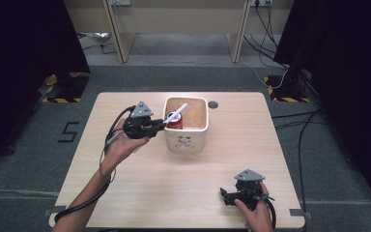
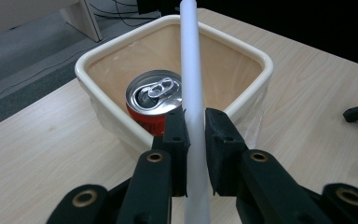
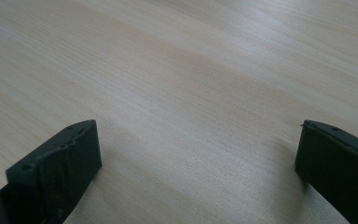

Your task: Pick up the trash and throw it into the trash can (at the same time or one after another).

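While your left gripper (image 2: 195,126) pinches the white straw (image 2: 191,84), your right gripper (image 3: 196,154) rests wide open.
Its close view reveals the red can's (image 2: 154,100) pull-tab inside the cream tub (image 2: 242,46).

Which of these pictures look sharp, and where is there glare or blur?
High view: evenly lit, dark at both sides. Left gripper view: can and tub sharp, glare on the can's lid, the near white straw soft. Right gripper view: table shows sheen, jaws slightly blurred.
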{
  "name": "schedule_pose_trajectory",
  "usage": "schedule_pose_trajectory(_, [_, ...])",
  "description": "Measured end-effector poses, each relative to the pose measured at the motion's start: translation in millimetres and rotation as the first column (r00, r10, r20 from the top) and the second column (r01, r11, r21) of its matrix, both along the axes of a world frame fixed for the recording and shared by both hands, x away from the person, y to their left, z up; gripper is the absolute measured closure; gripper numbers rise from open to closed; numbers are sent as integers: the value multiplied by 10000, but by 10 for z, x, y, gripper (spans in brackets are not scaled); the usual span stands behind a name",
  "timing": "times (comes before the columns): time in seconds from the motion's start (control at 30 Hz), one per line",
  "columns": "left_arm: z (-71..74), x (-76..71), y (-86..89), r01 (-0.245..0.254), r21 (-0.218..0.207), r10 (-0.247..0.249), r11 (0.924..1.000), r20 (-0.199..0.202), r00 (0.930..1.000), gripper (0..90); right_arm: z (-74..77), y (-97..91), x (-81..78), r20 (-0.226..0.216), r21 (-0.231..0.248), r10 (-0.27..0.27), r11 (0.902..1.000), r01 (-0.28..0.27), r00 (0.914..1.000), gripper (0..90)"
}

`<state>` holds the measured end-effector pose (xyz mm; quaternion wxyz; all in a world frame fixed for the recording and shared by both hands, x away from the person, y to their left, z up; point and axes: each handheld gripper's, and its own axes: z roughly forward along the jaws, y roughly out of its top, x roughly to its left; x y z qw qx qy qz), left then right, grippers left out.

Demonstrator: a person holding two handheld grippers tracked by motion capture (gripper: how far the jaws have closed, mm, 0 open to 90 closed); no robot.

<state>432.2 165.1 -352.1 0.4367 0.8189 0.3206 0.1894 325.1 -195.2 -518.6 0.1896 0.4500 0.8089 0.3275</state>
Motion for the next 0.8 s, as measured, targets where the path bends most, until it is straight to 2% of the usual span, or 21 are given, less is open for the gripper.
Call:
schedule_pose_trajectory(0.1, [10,21,-41,51,73,-52,10000,53,10000,787,0,1,0,-7,8,-7,10000,7,10000,4])
schedule_pose_trajectory(0.27, [1,52,-99,152,134,-150,9998,-101,9998,787,0,-1,0,-1,-6,24,10000,-24,10000,4])
schedule_pose_trajectory(0.8, [24,160,-239,322,201,-316,9993,-252,9992,786,2,-2,0,-30,-13,25,10000,-25,10000,3])
